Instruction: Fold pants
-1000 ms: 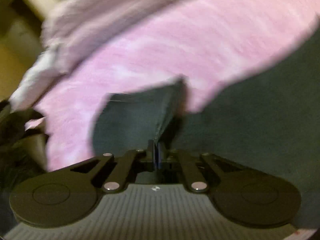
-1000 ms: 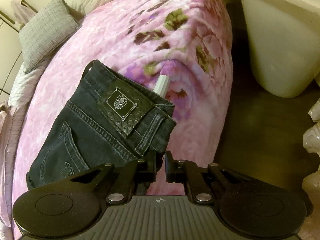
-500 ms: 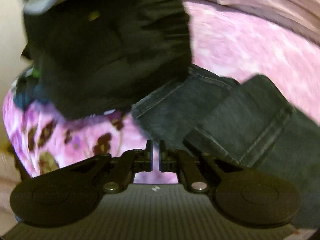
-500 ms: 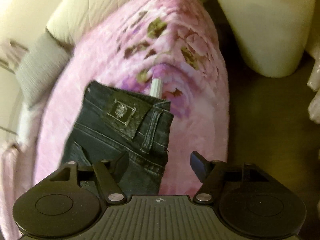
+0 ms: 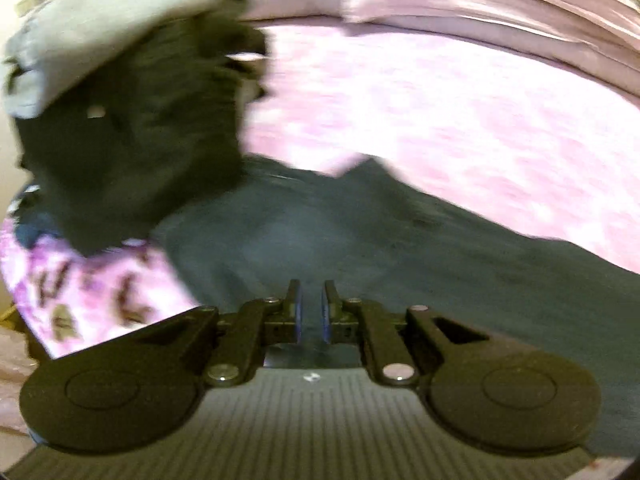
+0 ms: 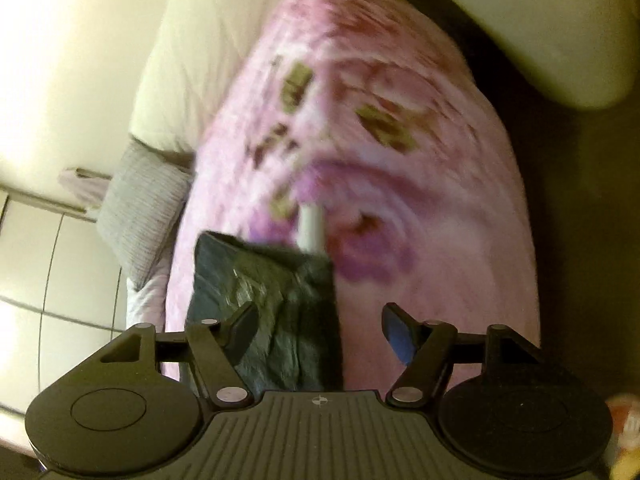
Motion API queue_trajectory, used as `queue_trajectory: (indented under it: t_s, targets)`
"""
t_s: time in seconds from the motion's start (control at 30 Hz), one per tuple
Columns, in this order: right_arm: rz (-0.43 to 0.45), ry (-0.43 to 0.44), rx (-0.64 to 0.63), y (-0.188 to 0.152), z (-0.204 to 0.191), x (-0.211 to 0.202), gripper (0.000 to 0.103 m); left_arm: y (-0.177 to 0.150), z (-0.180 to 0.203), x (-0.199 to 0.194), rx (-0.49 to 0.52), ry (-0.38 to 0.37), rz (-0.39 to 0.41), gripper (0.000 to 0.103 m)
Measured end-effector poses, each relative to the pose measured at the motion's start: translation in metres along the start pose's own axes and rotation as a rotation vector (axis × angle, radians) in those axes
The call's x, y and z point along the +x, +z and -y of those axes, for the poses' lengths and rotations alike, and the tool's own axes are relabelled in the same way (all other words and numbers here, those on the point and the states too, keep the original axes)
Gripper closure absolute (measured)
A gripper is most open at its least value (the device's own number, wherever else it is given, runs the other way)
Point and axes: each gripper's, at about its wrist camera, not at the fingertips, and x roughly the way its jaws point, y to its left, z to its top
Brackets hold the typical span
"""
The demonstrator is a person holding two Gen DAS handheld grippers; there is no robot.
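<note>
- Two hand-held grippers are hovering over the bed (image 6: 460, 208), neither holding anything.
- Left hand-held gripper (image 5: 311, 312): jaws standing slightly apart, just been opening, nothing between them.
- Right hand-held gripper (image 6: 318, 332): jaws standing wide apart, just been closing, gripping nothing.
- Pants (image 6: 280, 312) are lying folded on the pink floral blanket (image 6: 400, 152), near the bed's side edge.

A home bedroom: bed with floral pink blanket (image 6: 420, 184) and pillows (image 6: 136, 216).
</note>
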Motion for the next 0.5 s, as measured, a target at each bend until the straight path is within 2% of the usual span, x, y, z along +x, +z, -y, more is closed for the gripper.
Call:
queue_trajectory:
  t_s: [0.03, 0.1, 0.17, 0.23, 0.27, 0.3, 0.33, 0.4, 0.5]
  targets:
    - [-0.007, 0.018, -0.057, 0.003, -0.009, 0.000, 0.063, -0.004, 0.014, -0.003, 0.011, -0.017, -0.002, 0.094]
    - [-0.022, 0.038, -0.166, 0.006, -0.024, -0.002, 0.063, -0.013, 0.045, -0.006, 0.045, -0.054, -0.010, 0.094]
    - [-0.050, 0.003, -0.250, 0.005, -0.026, 0.002, 0.062, -0.023, 0.073, -0.009, 0.073, -0.080, -0.016, 0.094]
    - [-0.119, -0.003, -0.229, 0.006, -0.018, 0.013, 0.062, -0.030, 0.090, -0.007, 0.078, -0.100, -0.028, 0.094]
    - [-0.140, 0.022, -0.214, 0.007, -0.020, 0.015, 0.075, -0.032, 0.096, -0.008, 0.078, -0.104, -0.034, 0.094]
    - [-0.130, 0.011, -0.251, 0.008, -0.028, 0.014, 0.089, -0.035, 0.101, -0.009, 0.078, -0.110, -0.036, 0.094]
    - [-0.130, 0.011, -0.318, 0.009, -0.041, 0.011, 0.090, -0.037, 0.106, -0.011, 0.077, -0.114, -0.033, 0.094]
    - [-0.128, 0.046, -0.372, 0.013, -0.063, 0.007, 0.093, -0.039, 0.113, -0.014, 0.074, -0.112, -0.030, 0.094]
    - [-0.129, 0.078, -0.552, 0.019, -0.110, 0.012, 0.094, -0.039, 0.114, -0.016, 0.022, -0.113, -0.033, 0.094]
